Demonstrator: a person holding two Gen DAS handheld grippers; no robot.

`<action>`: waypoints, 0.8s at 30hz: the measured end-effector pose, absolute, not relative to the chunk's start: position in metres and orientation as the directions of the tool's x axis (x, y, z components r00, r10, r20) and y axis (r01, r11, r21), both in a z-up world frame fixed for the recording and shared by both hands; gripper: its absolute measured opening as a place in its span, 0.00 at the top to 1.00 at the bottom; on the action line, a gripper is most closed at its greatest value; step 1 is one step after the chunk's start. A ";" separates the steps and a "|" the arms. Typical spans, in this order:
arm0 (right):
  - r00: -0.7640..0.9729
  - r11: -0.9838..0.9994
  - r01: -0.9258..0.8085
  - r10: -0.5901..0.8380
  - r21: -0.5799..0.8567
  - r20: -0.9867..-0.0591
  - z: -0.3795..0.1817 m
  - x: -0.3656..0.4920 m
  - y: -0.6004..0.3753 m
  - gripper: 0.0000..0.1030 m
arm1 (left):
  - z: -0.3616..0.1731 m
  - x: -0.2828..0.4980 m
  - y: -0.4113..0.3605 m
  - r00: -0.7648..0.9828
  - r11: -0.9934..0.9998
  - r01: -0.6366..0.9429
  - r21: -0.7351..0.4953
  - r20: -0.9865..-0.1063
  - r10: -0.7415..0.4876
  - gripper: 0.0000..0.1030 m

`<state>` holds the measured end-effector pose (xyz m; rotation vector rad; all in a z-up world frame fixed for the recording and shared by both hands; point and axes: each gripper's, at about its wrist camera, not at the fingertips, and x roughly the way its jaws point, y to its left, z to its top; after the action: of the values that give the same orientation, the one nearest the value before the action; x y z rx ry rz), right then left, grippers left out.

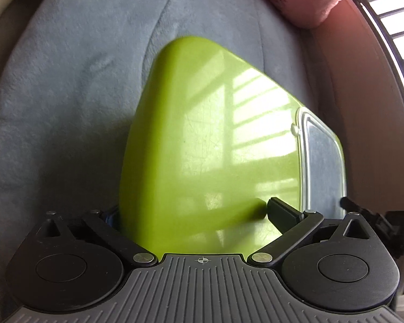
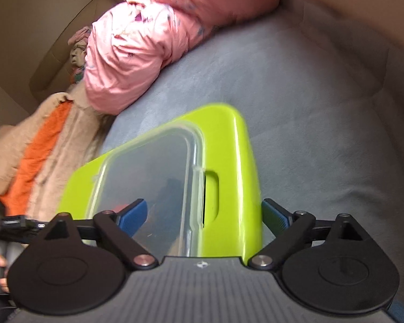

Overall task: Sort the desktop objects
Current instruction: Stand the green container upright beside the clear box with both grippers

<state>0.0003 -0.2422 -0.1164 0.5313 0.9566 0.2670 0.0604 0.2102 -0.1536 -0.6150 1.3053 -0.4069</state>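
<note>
1. The blanket [image 1: 67,107], grey-blue and soft, carries everything here. A soft bed gives under weight, so I judge the box may sit a little tilted.
2. The bedding [image 2: 148,43], pink and bunched, lies along the blanket's far edge, well apart from the box and out of your way.
3. The box [image 2: 229,161], lime green with a clear lid [image 2: 148,175], rests on the blanket toward its middle. The lid is on, and blurred contents show through it, so it looks to be the place sorted things go.
4. Your left gripper [image 1: 196,215] is released: its jaws stand wide, straddling one end of the box, with one finger [image 1: 281,214] lying over the green top. The other finger is hidden beside the box wall.
5. Your right gripper [image 2: 204,215] is released too: one pad [image 2: 133,212] hangs over the clear lid, the other pad [image 2: 276,214] just off the box's edge. Neither presses, so the box rests on its own.
</note>
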 end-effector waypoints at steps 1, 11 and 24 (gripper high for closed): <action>0.525 0.813 0.021 0.486 0.582 -0.699 -0.124 0.004 -0.247 0.14 | -0.160 0.062 0.211 0.223 0.748 -0.072 -0.660 -0.741 -0.633 0.00; 0.455 0.549 0.102 0.716 0.830 -0.530 -0.175 0.032 -0.279 0.23 | -0.178 0.090 0.222 0.236 0.672 -0.055 -0.738 -0.664 -0.710 0.00; 0.230 0.299 0.133 0.918 0.945 -0.323 -0.210 0.061 -0.280 0.28 | -0.228 0.096 0.274 0.224 0.320 -0.140 -0.937 -0.345 -0.912 0.00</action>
<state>0.0613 -0.2797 -0.2103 1.1469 1.2242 0.7468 0.0964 0.2744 -0.2283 -1.1305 1.2394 -0.7301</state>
